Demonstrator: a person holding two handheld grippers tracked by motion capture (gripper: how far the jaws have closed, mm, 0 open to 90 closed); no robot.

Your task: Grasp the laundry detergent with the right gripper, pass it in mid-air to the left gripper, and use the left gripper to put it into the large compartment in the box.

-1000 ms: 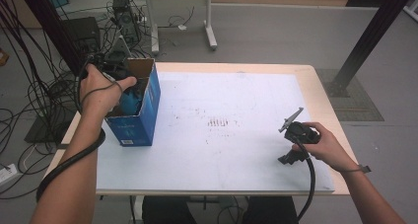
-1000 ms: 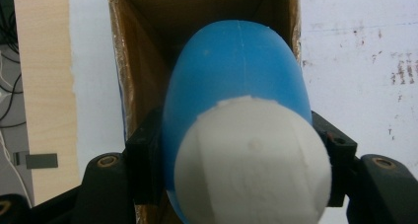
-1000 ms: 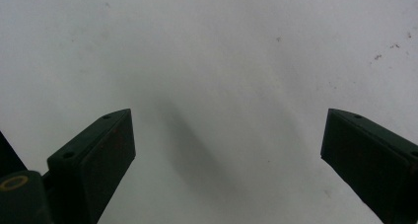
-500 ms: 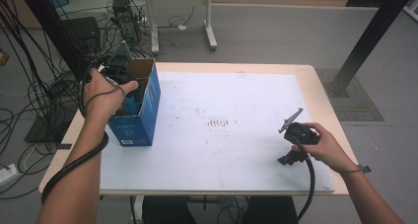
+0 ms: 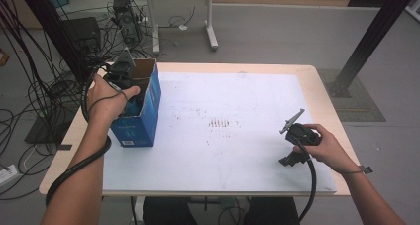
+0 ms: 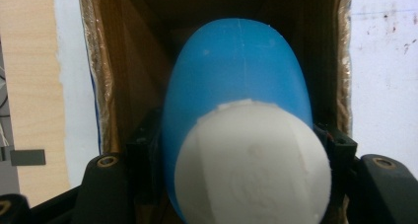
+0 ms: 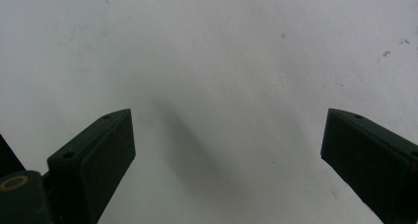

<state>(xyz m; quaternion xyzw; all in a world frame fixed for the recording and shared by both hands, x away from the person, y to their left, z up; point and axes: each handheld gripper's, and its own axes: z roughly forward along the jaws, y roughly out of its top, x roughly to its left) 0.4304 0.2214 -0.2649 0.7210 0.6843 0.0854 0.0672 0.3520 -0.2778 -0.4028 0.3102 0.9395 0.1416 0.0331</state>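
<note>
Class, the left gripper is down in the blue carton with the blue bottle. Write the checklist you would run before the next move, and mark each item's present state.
1. Left gripper jaws stand either side of the blue bottle: ok.
2. Grip firm enough to lift: cannot tell.
3. Bottle's white cap on: ok.
4. Blue carton open at the top: ok.
5. Carton steadied by the other hand: not ok; the right gripper is open over the bare white table cover.

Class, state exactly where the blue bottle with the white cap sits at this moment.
In the left gripper view, the blue bottle sits inside the open cardboard box at the table's left side, gripped between the jaws of the left claw.
</note>
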